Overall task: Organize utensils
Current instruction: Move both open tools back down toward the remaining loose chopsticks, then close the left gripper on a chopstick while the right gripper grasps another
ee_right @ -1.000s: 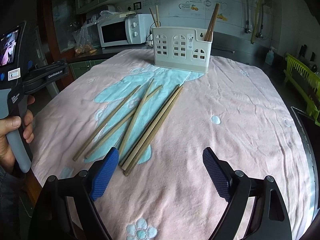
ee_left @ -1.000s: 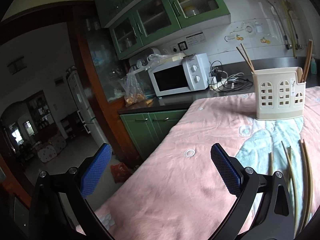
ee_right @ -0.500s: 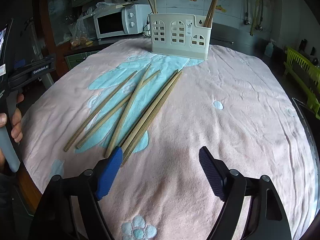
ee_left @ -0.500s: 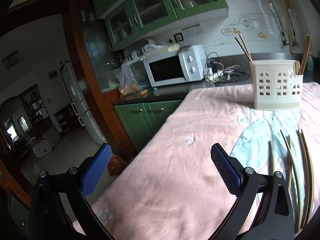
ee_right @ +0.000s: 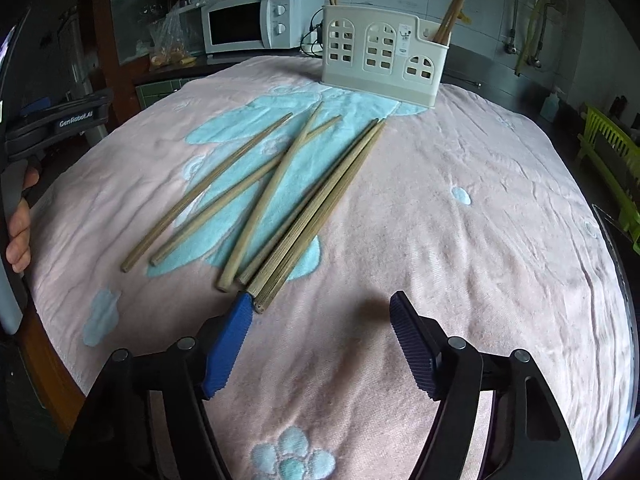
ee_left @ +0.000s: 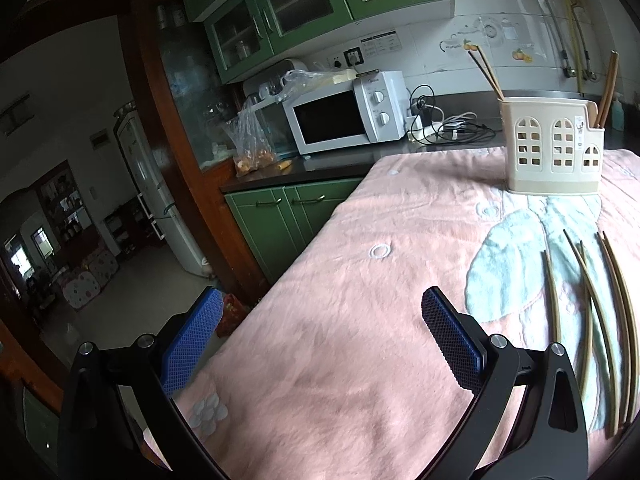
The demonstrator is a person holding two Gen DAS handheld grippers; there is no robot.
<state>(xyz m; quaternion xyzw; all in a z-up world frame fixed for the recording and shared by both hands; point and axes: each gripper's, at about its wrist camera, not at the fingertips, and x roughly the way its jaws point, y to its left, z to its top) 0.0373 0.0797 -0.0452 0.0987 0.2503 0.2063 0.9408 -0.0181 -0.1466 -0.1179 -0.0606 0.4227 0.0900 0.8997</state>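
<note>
The right tongs (ee_right: 320, 308) stand apart and empty, low over the pink blanket (ee_right: 480, 220) that covers the counter, with the blue left pad (ee_right: 228, 344) just beside the near ends of the loose chopsticks (ee_right: 280, 196). These lie fanned in the middle of the counter, thick ends toward its near edge and tips toward the cream holder (ee_right: 380, 60) at the far edge, which already has a few sticks standing in its end compartments.

The step in hand looks like a first pick. The two darker sticks lie pressed together, so it is best to shift the tongs a little leftward until one stick end sits between the pads, then close near the thick end and lift that end first. The pile of the blanket may let the sticks sink, so the pads should press down slightly.

The left tongs (ee_left: 320, 320) are also apart and empty, hovering over the counter's left edge, clear of the chopsticks. The right half of the counter is bare blanket, giving free room to swing toward the holder; how much clearance lies behind the holder is hard to judge.
</note>
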